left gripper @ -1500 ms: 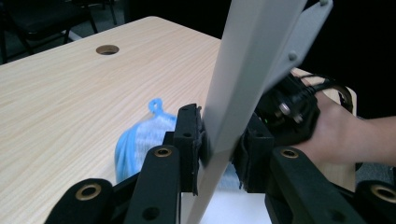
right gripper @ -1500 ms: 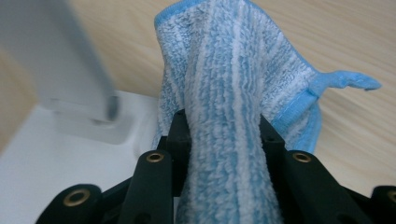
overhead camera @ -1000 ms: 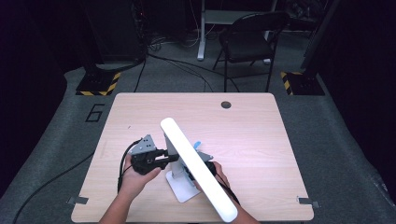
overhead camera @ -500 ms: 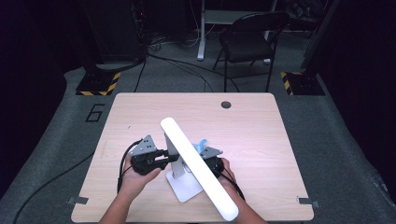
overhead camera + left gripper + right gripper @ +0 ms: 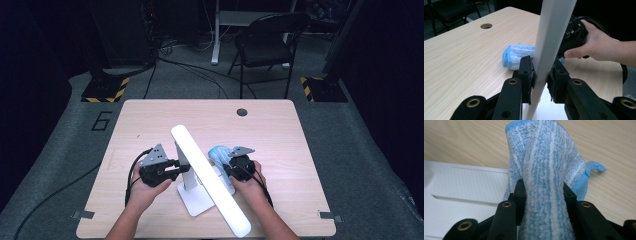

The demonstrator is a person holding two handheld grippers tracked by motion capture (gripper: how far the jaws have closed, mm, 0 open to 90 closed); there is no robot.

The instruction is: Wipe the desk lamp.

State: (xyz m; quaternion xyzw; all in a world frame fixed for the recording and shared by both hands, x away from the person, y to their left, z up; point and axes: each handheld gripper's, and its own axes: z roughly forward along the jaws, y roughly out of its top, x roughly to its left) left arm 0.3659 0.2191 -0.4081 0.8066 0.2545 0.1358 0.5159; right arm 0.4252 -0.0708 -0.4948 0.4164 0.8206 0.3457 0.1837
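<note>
Lamp base (image 5: pixel 196 199) sits near the table's (image 5: pixel 150 115) front edge, at mid-width; white light bar (image 5: pixel 210 179) slants over it. Left gripper (image 5: pixel 541 75) clenched on the lamp's upright stem (image 5: pixel 549 47), left of the bar. Right gripper (image 5: pixel 544 191) grasps a blue-and-white striped cloth (image 5: pixel 544 170), bunched between its jaws, just right of the bar. Grommet hole (image 5: pixel 242 112) near the far edge.

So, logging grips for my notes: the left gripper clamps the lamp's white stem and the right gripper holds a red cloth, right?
Not quite. The cloth is blue and white, not red, as the right gripper view shows. The rest stands: the left gripper clamps the lamp's white stem, and the right gripper holds the cloth.
</note>
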